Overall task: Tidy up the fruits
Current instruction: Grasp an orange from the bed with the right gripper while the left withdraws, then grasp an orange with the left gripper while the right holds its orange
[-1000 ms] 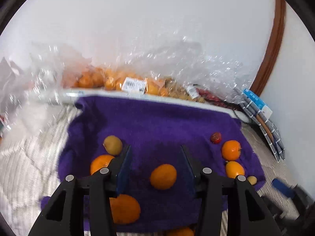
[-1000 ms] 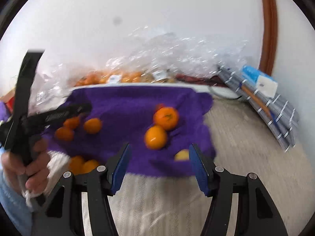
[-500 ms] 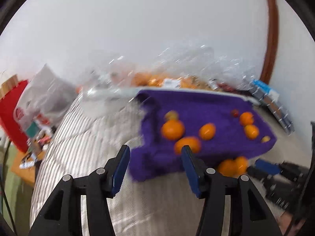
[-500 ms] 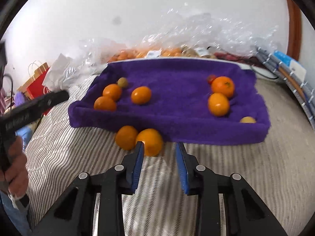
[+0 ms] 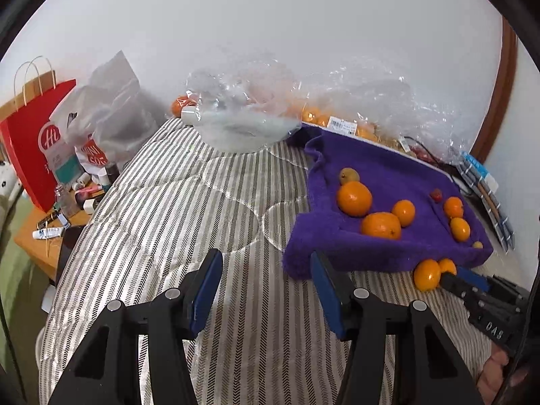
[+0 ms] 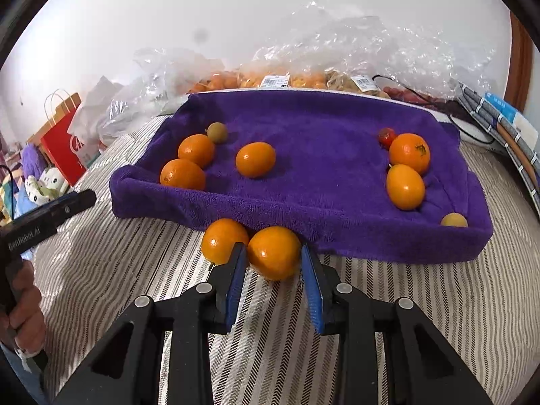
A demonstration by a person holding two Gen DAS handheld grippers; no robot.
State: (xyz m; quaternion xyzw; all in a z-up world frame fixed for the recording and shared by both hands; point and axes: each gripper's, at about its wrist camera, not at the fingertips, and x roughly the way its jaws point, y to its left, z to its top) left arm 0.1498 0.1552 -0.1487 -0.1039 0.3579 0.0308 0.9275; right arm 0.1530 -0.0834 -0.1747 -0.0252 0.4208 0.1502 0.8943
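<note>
Two oranges lie on the striped bedspread against the front edge of the purple towel (image 6: 303, 118). My right gripper (image 6: 273, 256) has the right-hand orange (image 6: 274, 249) between its fingertips. The orange fills the gap, touches both pads and still rests on the bedspread. The other orange (image 6: 224, 241) sits just outside the left finger. Several more oranges lie on the towel, along with a small greenish fruit (image 6: 216, 132), a red one (image 6: 386, 136) and a yellow one (image 6: 454, 220). My left gripper (image 5: 266, 260) hangs open over bare bedspread, left of the towel, with nothing between its fingers.
Clear plastic bags of fruit (image 6: 270, 81) line the wall behind the towel, and crumpled clear plastic (image 5: 243, 128) lies at its far left corner. A red paper bag (image 5: 30, 141) and a low table with small bottles (image 5: 67, 209) stand left of the bed. Striped folded items (image 6: 499, 125) lie at the right.
My right gripper narrowed its jaws, then moved forward and down until one orange sat between its fingertips. My left gripper drew back and left off the towel to over the bedspread.
</note>
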